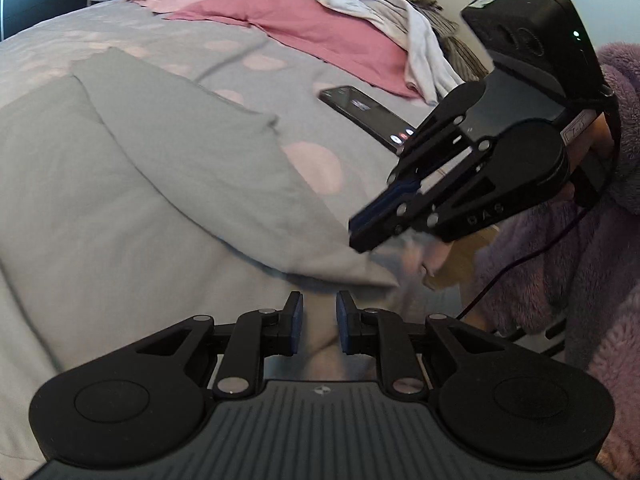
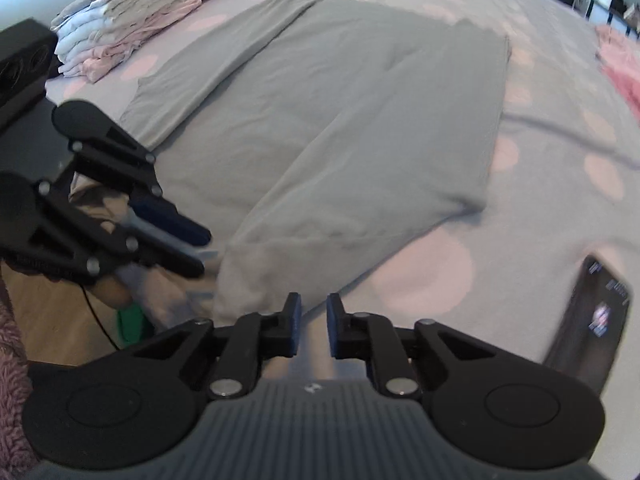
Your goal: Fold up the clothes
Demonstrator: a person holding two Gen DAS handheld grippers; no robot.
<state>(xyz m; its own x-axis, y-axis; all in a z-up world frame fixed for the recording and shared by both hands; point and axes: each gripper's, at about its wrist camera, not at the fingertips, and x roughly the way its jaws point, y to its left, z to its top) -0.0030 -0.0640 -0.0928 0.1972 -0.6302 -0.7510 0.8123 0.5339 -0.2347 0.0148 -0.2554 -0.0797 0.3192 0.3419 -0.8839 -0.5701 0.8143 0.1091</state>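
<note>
Two grippers, both empty: left gripper (image 1: 319, 322) and right gripper (image 2: 311, 322) each show jaws narrowly apart with nothing between the pads. Both hover at the near corner of the grey garment (image 2: 340, 120), which lies part-folded on the bed (image 2: 560, 160). Risk: a shallow pinch there takes only the top layer (several overlap), so the fold could skew or drag open. The grippers sit close together and could clash. Phone (image 2: 592, 320) lies just right of the garment; a sweep could knock it. Mattress edge runs directly below. Folded stack (image 2: 120, 28) far left; open bed beyond.
</note>
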